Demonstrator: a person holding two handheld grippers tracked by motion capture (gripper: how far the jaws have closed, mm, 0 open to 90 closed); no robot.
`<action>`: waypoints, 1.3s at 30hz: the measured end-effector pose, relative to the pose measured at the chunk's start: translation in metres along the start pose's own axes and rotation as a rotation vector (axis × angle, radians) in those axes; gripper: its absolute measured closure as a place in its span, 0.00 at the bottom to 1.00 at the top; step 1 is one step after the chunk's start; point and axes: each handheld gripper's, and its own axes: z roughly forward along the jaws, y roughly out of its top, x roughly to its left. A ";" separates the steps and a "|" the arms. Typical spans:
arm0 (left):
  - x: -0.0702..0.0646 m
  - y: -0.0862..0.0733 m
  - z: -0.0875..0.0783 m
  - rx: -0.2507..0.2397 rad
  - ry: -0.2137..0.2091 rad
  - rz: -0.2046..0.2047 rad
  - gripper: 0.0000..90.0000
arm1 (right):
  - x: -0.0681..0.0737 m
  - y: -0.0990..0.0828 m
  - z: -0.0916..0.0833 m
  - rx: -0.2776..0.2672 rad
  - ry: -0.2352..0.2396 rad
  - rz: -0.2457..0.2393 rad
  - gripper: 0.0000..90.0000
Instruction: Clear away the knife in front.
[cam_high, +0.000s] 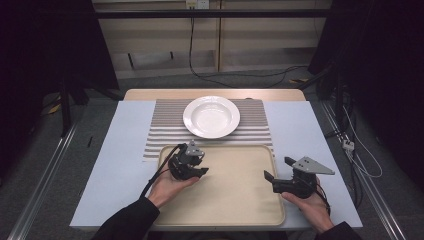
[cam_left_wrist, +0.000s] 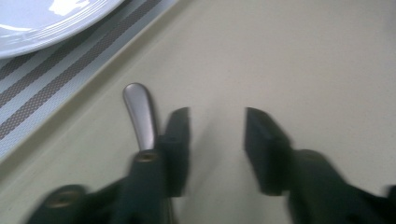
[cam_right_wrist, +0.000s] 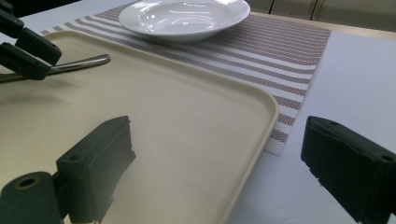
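A metal utensil handle (cam_left_wrist: 139, 112) lies on the beige tray (cam_high: 235, 192), its rounded end toward the striped placemat (cam_high: 160, 130). My left gripper (cam_high: 204, 164) hovers low over the tray's left part. Its jaws stand apart with bare tray between them, and the handle runs just outside the left jaw, partly hidden under it. The right gripper view shows the same handle (cam_right_wrist: 88, 61) sticking out past the left gripper's jaws. My right gripper (cam_high: 277, 167) is open wide at the tray's right edge, one jaw over the tray and one over the table.
An empty white deep plate (cam_high: 211, 116) sits on the placemat just beyond the tray. The pale table top (cam_high: 107, 165) extends to both sides of the tray. Dark floor, cables and metal rails surround the table.
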 end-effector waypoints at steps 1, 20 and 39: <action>0.000 0.000 0.002 -0.003 -0.007 -0.009 0.81 | 0.000 0.000 0.000 -0.002 0.001 0.001 0.10; 0.010 -0.006 0.008 0.105 0.027 0.022 1.00 | 0.000 0.000 -0.001 -0.002 0.000 0.005 0.10; 0.023 -0.009 0.002 0.135 0.048 -0.013 1.00 | 0.001 0.000 0.000 -0.001 0.000 -0.001 0.10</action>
